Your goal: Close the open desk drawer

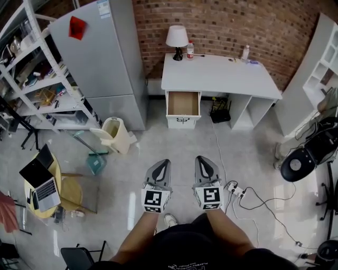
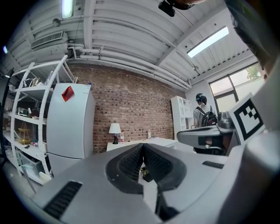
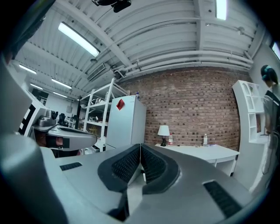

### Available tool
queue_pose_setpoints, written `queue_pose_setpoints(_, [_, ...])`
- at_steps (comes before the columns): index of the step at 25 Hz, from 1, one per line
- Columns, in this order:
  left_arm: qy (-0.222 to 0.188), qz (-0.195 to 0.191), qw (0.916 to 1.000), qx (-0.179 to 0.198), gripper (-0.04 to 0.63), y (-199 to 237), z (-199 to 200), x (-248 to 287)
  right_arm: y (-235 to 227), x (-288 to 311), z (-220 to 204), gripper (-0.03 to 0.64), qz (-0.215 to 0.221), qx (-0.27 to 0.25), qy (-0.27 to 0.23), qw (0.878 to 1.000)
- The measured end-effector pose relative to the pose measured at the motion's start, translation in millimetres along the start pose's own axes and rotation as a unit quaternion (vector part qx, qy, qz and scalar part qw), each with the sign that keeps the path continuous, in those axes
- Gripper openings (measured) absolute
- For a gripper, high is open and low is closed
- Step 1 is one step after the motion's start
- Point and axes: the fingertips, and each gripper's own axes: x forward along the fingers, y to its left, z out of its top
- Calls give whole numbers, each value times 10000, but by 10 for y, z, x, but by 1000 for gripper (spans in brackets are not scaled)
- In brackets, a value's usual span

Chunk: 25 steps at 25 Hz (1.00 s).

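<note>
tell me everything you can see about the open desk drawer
The drawer is pulled out from the left end of the white desk, just under its top. It has white sides and a light brown, wood-look bottom, and seems empty. It sits level above a closed white front with a dark handle. Nothing touches it.

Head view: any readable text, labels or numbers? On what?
Nothing legible.
Fridge sticker: too small to read.
Bottle label: too small to read.
Shirt print: blurred.
Left gripper, right gripper: square markers only, no letters.
</note>
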Motion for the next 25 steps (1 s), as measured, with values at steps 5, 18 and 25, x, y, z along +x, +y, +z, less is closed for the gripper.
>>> queue_pose_setpoints(5, [123, -37, 9999, -43, 8, 61, -116, 93, -20, 95, -125, 29, 36, 65, 153, 9999])
queue_pose_setpoints(18, [188, 141, 9995, 192, 8, 122, -117, 1082, -612, 808, -307, 29, 384, 172, 213, 9989])
queue_pose_setpoints(25, [295, 246, 9989, 286, 8, 175, -202, 1494, -885, 1156, -340, 29, 523, 314, 128, 9981])
